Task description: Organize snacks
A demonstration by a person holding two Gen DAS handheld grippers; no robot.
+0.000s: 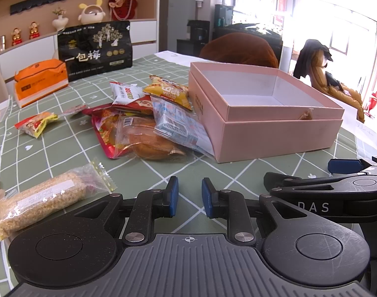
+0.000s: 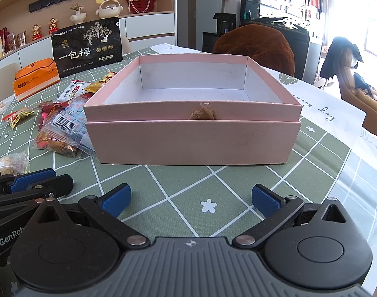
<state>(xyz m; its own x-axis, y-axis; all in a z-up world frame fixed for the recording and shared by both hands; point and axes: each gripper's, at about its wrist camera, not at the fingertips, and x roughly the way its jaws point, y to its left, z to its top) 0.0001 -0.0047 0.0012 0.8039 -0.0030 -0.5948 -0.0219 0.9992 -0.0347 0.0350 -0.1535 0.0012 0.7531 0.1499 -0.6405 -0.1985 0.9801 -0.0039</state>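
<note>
An open, empty pink box (image 1: pixel 275 133) (image 2: pixel 188 143) stands on the green checked tablecloth (image 2: pixel 188 198). Left of it lies a pile of snacks: a bread roll in clear wrap (image 1: pixel 149 141), a red packet (image 1: pixel 102 123), a clear blue-printed packet (image 1: pixel 178 123), a yellow packet (image 1: pixel 168 92) and a white-red packet (image 1: pixel 125 92). A small red-yellow packet (image 1: pixel 36 123) and a grain bar (image 1: pixel 42 200) lie apart. My left gripper (image 1: pixel 189 193) hovers near the table's front, pads nearly together, holding nothing. My right gripper (image 2: pixel 191 198) stands wide open and empty in front of the box.
A tall black snack bag (image 1: pixel 94 49) and an orange tissue pack (image 1: pixel 40 81) stand at the back left. A brown cushioned chair (image 2: pixel 257 47) sits behind the table. Shelves with ornaments line the far wall. A white printed sheet (image 2: pixel 319 109) covers the table's right side.
</note>
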